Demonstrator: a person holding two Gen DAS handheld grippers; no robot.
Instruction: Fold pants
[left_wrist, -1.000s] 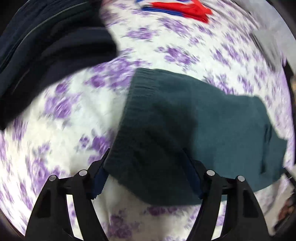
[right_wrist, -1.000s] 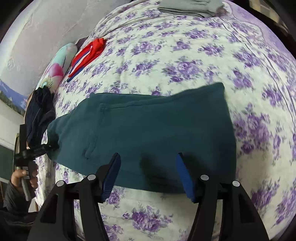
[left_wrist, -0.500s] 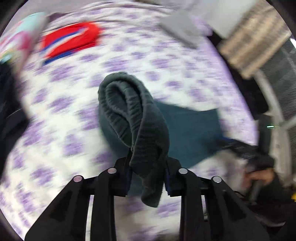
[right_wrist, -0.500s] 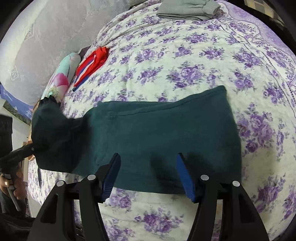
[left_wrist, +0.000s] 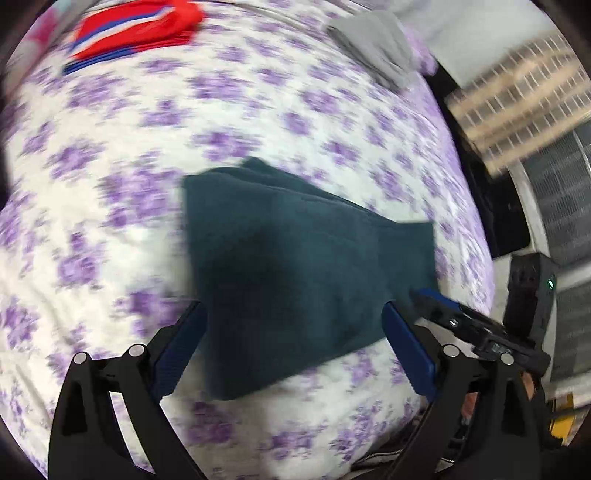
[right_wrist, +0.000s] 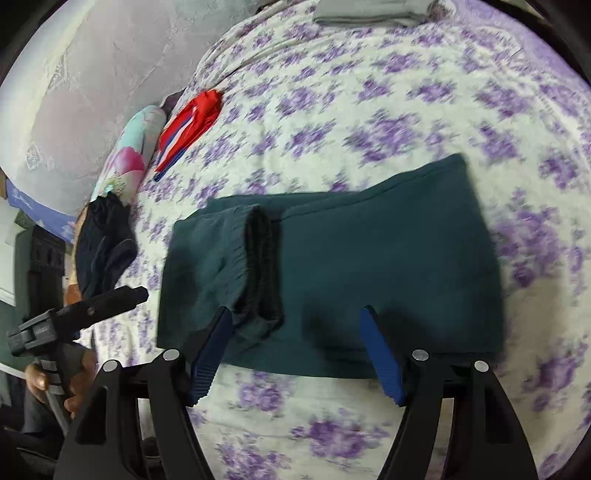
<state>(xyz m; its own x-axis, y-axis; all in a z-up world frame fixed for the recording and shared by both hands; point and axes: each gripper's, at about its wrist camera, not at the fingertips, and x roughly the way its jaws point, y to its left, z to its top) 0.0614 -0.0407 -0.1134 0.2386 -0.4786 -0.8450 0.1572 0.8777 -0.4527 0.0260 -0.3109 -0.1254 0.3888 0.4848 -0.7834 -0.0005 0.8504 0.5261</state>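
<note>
Left tool (left_wrist: 291, 325) hangs over the bed (left_wrist: 122, 236) with its jaws spreading wider and nothing pinched; the dark green pants (left_wrist: 295, 258) lie flat on the cover just ahead of and between its blue pads, apart from them. To its left the flowered cover runs bare and wide toward a red and blue garment (left_wrist: 133, 29) far ahead; a grey folded cloth (left_wrist: 373, 40) sits far ahead to the right, close to the bed's right edge, where the mattress drops away beside dark furniture that is blurred and hard to read. Right tool (right_wrist: 295, 347), seen from its own camera, also has its jaws parting over the near hem of the pants (right_wrist: 388, 258), gripping nothing; the ribbed cuff end is folded over onto the left half, just ahead of its left pad. Beyond its left side a dark garment (right_wrist: 103, 243) and a pillow (right_wrist: 129, 147) crowd the bed's edge by the wall, and a hand (right_wrist: 55, 384) holding the left tool is partly cut off.
</note>
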